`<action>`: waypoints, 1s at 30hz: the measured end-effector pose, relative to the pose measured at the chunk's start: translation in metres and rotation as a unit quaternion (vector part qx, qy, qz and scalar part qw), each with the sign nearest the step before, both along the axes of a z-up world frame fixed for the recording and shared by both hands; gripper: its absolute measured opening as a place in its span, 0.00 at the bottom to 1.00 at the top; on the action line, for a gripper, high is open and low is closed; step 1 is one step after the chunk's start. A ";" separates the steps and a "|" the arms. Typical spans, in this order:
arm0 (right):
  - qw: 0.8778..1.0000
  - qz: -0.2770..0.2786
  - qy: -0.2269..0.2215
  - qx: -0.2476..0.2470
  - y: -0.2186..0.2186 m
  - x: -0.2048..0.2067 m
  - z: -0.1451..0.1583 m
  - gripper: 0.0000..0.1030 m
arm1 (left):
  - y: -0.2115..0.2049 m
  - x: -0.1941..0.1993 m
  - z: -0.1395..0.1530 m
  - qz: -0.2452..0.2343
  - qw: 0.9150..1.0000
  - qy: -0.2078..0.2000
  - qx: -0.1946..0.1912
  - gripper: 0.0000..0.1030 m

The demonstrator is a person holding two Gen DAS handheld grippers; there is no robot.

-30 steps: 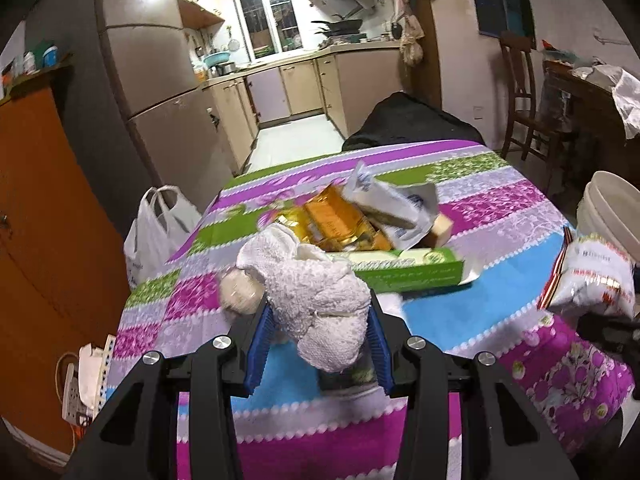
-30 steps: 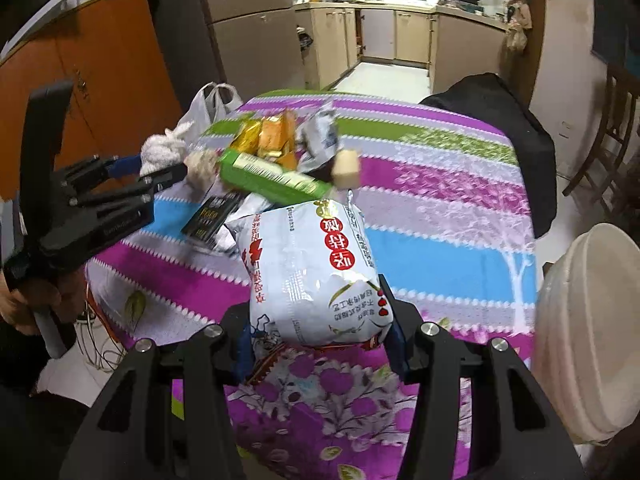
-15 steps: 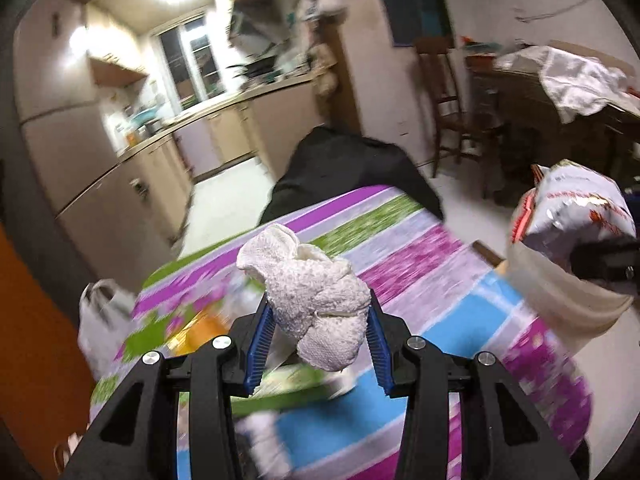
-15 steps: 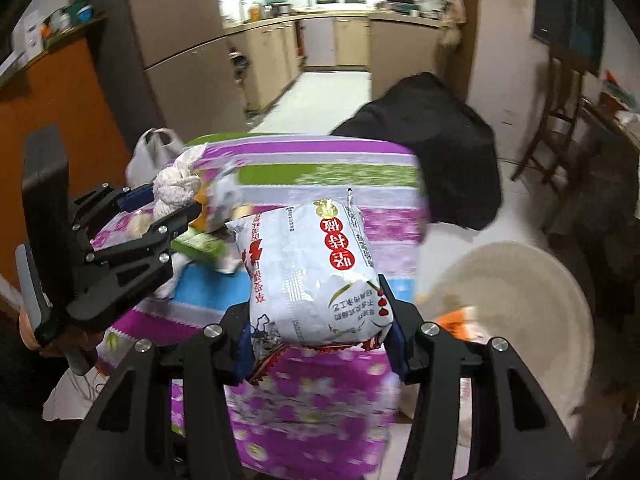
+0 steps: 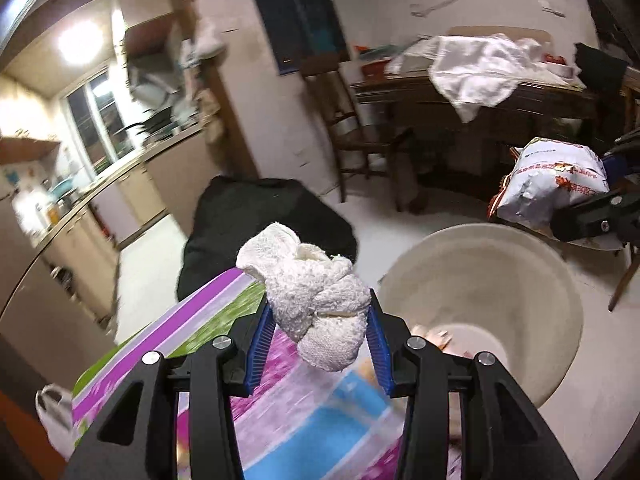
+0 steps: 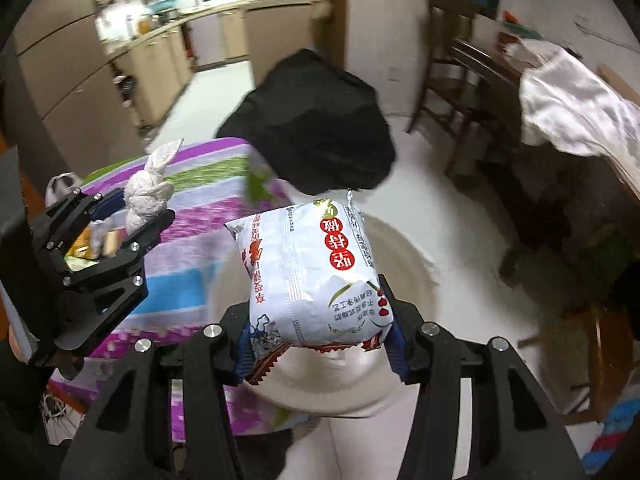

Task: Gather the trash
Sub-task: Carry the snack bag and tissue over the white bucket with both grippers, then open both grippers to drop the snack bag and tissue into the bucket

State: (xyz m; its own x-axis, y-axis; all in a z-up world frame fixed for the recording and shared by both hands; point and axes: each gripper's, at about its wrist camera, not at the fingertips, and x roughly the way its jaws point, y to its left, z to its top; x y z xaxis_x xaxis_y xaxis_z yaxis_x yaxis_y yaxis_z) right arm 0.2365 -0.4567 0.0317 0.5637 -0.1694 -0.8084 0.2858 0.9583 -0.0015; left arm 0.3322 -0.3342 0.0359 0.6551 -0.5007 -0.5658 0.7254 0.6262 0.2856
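Dim indoor room, warm cast. Main light is a ceiling lamp (image 5: 82,42) in the kitchen, blown out to a white glare; window (image 5: 102,120) beside it also bright. Right side of the room falls into shadow. Heavy fisheye bending and black vignette at the corners in both views. Motion blur smears the tablecloth (image 5: 304,420) and the bin (image 6: 400,280); background soft, near foreground sharp.

The right gripper (image 6: 320,344) clamps a white snack packet (image 6: 310,272) with red print, held over the cream round bin (image 6: 416,276) on the pale floor. At the left, the left gripper (image 6: 132,216) pinches a knotted white cloth (image 6: 150,190) above the striped tablecloth (image 6: 192,248). A black bag (image 6: 316,124) sits beyond.
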 end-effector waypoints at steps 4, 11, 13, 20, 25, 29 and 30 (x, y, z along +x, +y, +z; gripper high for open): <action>0.999 -0.032 0.016 0.006 -0.029 -0.010 -0.008 0.48 | -0.046 -0.003 -0.005 -0.033 0.999 0.003 0.006 0.43; 0.997 -0.056 0.045 0.026 -0.060 -0.015 -0.018 0.48 | -0.111 -0.006 -0.024 -0.103 0.993 0.044 0.041 0.43; 0.997 -0.057 0.057 0.021 -0.065 -0.012 -0.017 0.48 | -0.118 -0.010 -0.030 -0.123 0.990 0.050 0.055 0.43; 0.995 -0.052 0.086 0.020 -0.070 -0.008 -0.022 0.48 | -0.136 -0.015 -0.045 -0.166 0.978 0.077 0.100 0.43; 0.993 -0.036 0.111 0.021 -0.064 0.000 -0.033 0.48 | -0.135 -0.010 -0.054 -0.181 0.972 0.084 0.124 0.43; 0.991 -0.018 0.133 0.019 -0.057 0.007 -0.043 0.48 | -0.135 -0.007 -0.062 -0.192 0.967 0.090 0.141 0.43; 0.990 -0.015 0.136 0.019 -0.055 0.008 -0.045 0.48 | -0.135 -0.006 -0.064 -0.194 0.966 0.092 0.143 0.43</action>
State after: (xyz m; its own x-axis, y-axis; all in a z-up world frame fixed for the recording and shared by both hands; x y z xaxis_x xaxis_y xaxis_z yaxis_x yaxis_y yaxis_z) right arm 0.2447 -0.5121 -0.0130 0.3186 -0.1487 -0.9362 0.3081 0.9503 -0.0460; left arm 0.3259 -0.4689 -0.0278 0.3249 -0.4938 -0.8066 0.9446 0.2114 0.2511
